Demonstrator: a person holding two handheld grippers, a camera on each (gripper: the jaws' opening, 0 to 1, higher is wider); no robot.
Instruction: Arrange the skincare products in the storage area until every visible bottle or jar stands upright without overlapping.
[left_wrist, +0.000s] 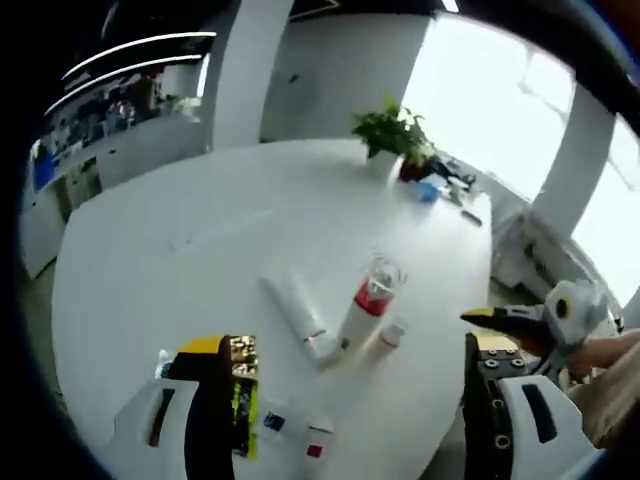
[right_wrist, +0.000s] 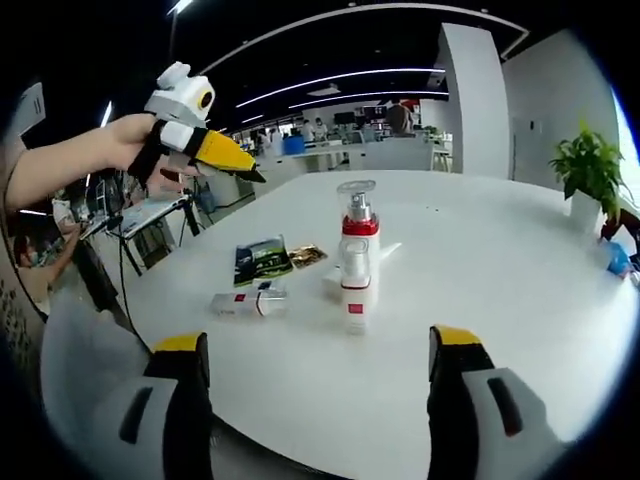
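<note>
Pump bottle (right_wrist: 356, 262) shown upright near middle of white round table (right_wrist: 500, 300), tube (right_wrist: 248, 301) lying beside it, sachets (right_wrist: 262, 259) behind; left gripper (left_wrist: 340, 400) jaws spread, nothing held; right gripper (right_wrist: 318, 400) jaws likewise apart

Bright window glare, soft blur, strong fisheye bending at the edges.

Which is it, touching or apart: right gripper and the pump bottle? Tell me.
Apart. The right gripper view shows bare table between the open right gripper and the upright pump bottle.
</note>
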